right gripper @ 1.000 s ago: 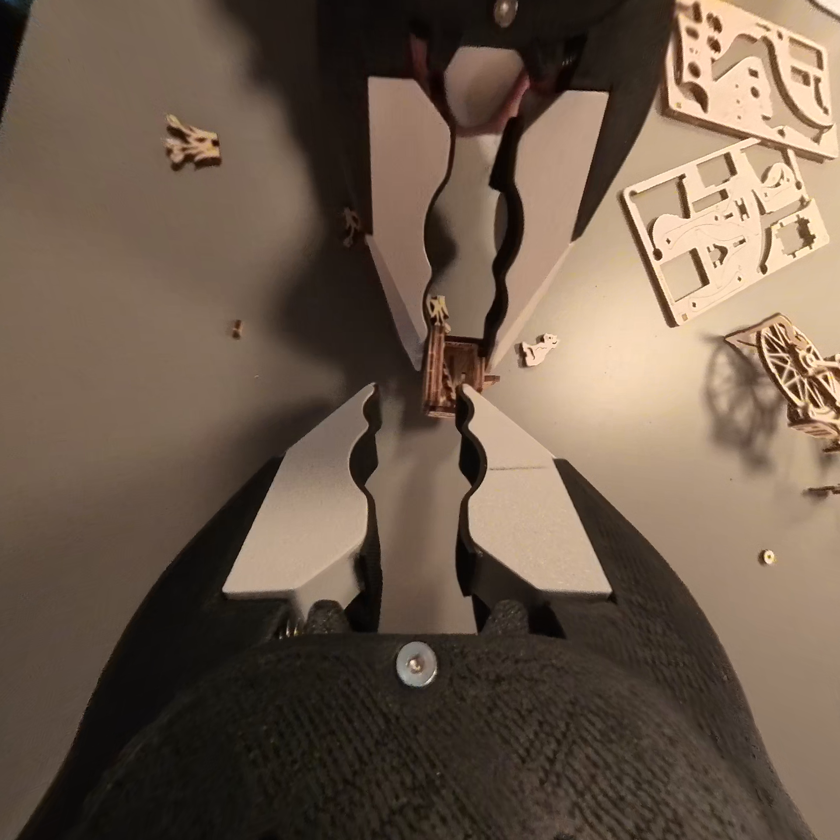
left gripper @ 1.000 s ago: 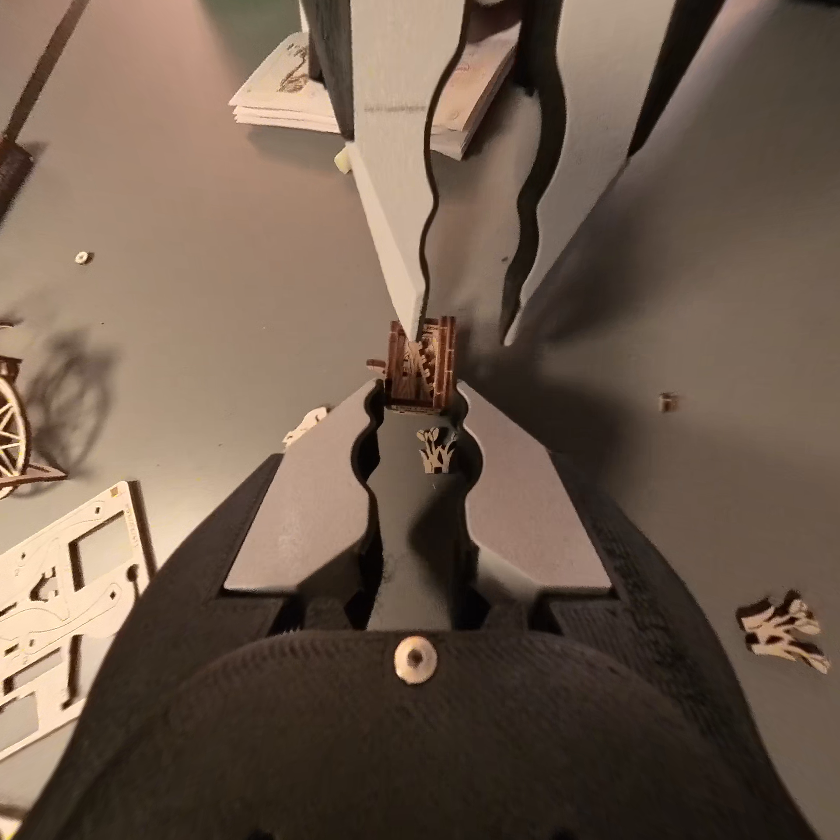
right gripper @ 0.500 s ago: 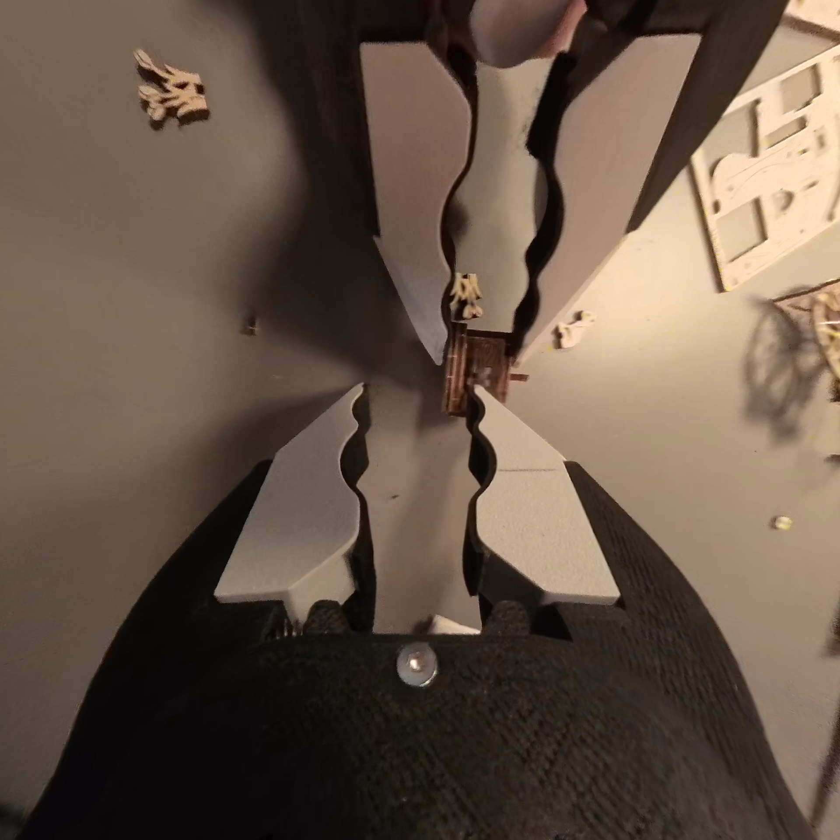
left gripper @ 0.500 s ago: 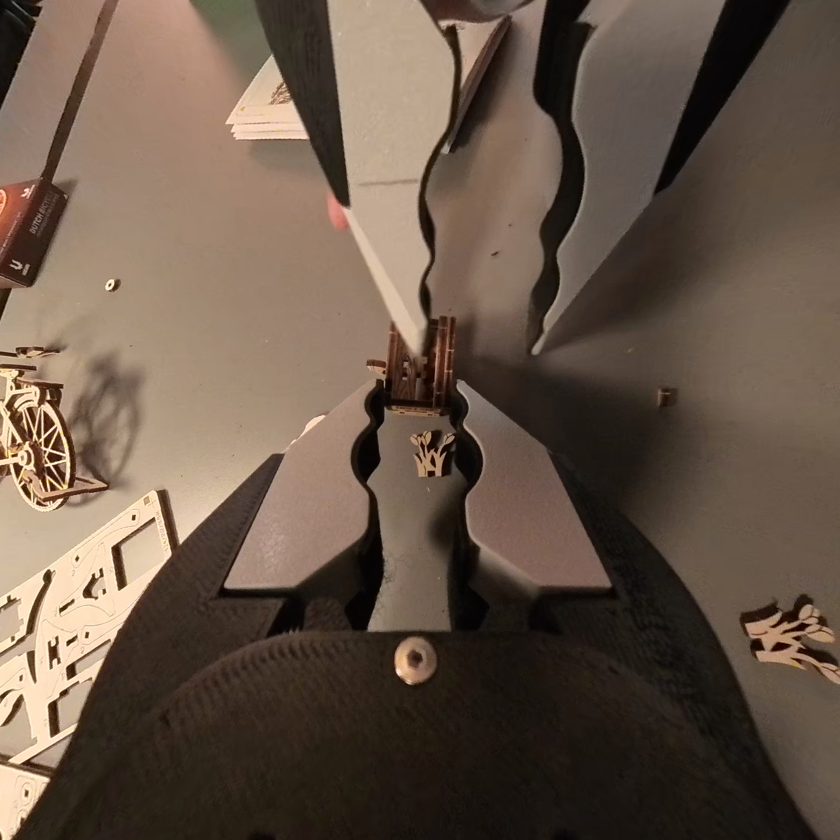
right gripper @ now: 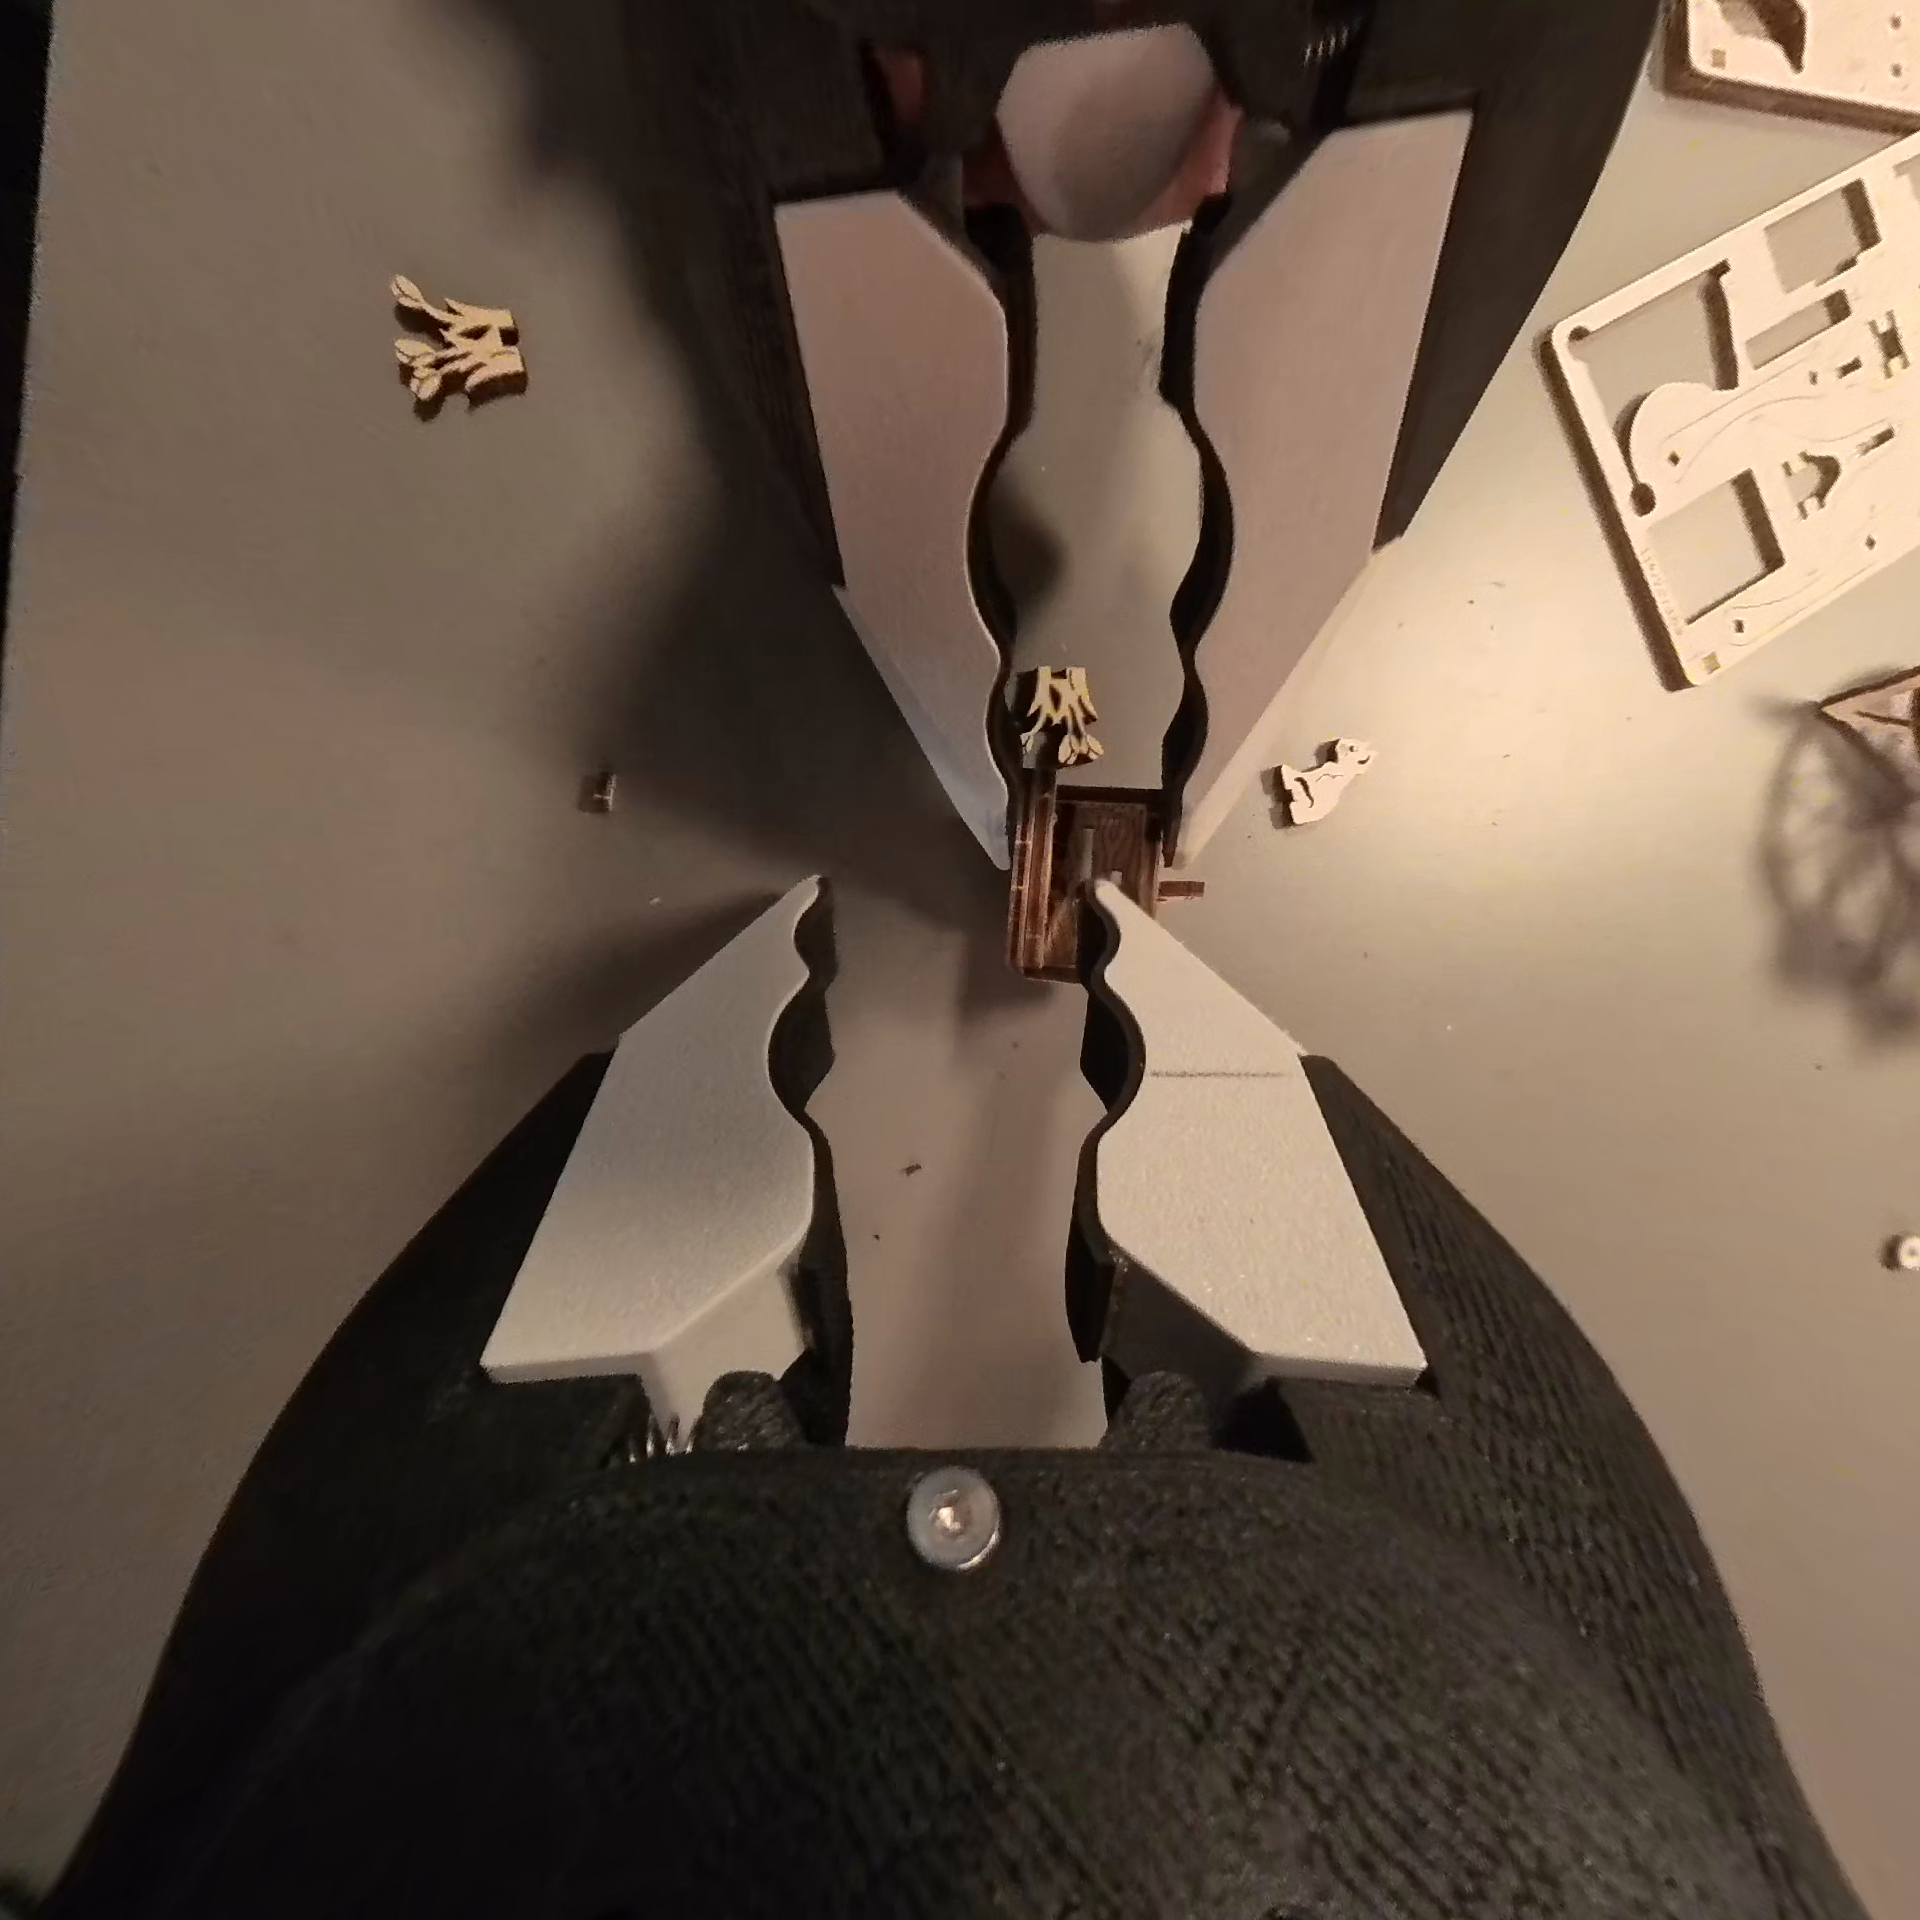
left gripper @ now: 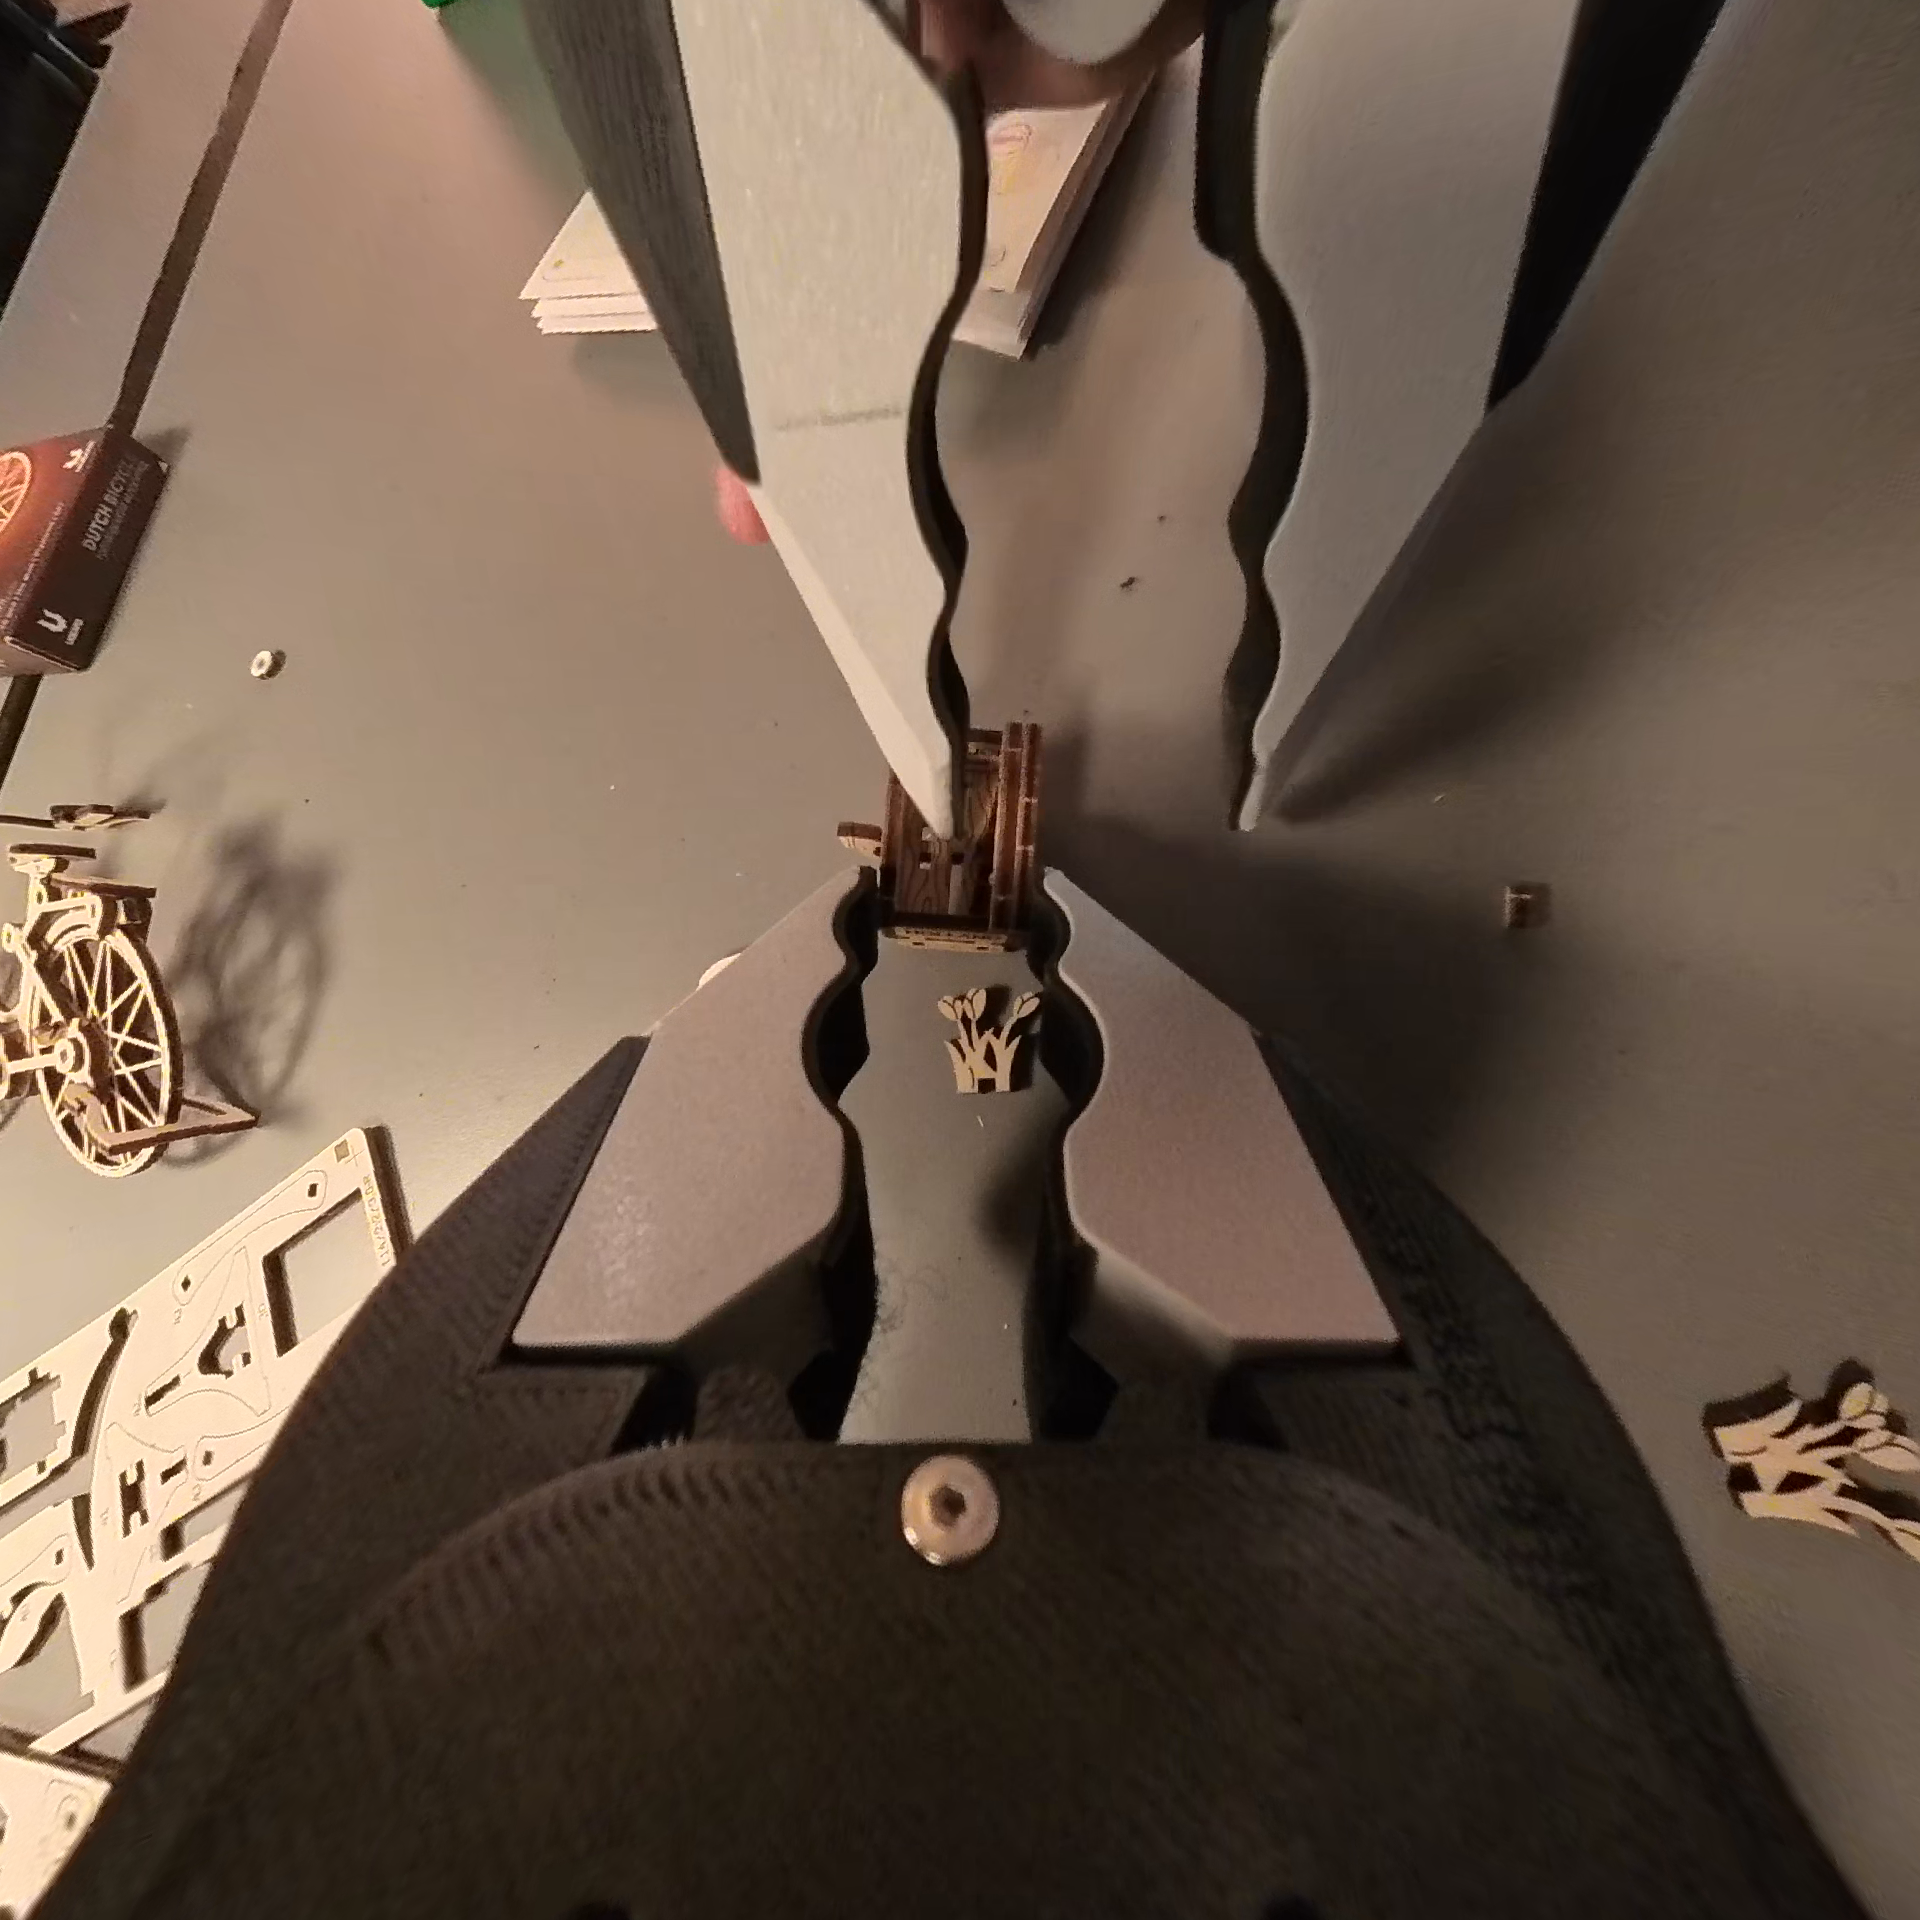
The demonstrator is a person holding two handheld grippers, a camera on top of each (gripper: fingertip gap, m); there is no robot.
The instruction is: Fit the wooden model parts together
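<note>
A small dark-brown wooden box part (left gripper: 961,883) sits on the grey table (left gripper: 520,623), and my left gripper (left gripper: 951,888) is shut on it at the fingertips. My right gripper (left gripper: 1091,821) comes in from the opposite side with its jaws open. One of its fingertips (left gripper: 935,800) rests inside the box, and the other hangs free to the side. In the right wrist view the right gripper (right gripper: 956,888) is open, with its right fingertip (right gripper: 1107,914) on the box (right gripper: 1044,904). The left gripper (right gripper: 1091,862) holds the box from the far side. A pale tulip-shaped piece (left gripper: 987,1039) lies between the left fingers.
A second tulip cluster (left gripper: 1808,1475) lies to the right. A wooden bicycle model (left gripper: 83,1039), cut-out sheets (left gripper: 156,1403) and a dark carton (left gripper: 73,551) lie to the left, with booklets (left gripper: 623,281) behind. A small animal piece (right gripper: 1325,779), a tiny cube (left gripper: 1525,904) and a washer (left gripper: 268,663) lie loose. Both grippers' tips are close together, under 4 cm apart. Between my right fingertips and the tiny cube (left gripper: 1525,904) there is roughly 4 cm. Seen from the right wrist view (right gripper: 598,790) as well.
The right gripper has opened wider and come closer, with one fingertip staying in the box. The left gripper keeps its hold on the box.
</note>
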